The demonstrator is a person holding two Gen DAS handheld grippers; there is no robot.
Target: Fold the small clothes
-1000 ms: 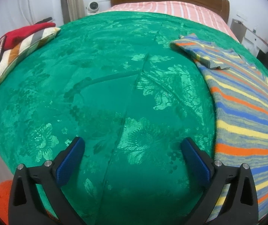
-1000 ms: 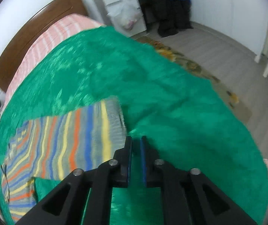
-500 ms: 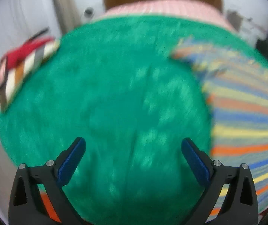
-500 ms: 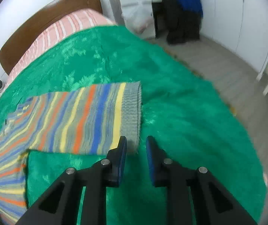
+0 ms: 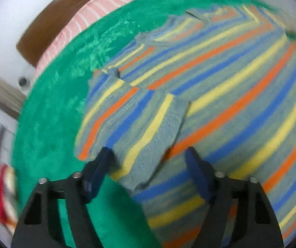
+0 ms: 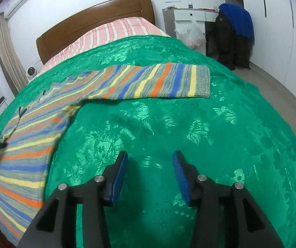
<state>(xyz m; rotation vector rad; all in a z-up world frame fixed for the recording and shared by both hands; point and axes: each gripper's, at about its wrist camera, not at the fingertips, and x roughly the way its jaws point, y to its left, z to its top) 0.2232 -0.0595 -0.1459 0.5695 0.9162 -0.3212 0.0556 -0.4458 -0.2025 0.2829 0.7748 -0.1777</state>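
The left gripper [image 5: 148, 161], jaws just closing yet still apart, straddles the folded sleeve [image 5: 139, 124]; only the right gripper [image 6: 149, 165], just opening, empty, shows the other sleeve [image 6: 158, 82] outstretched.

no legible text, labels, brands or numbers anywhere, both views too blurred or distant

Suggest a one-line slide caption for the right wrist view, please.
Open right gripper above green bedspread, striped sweater sleeve outstretched.
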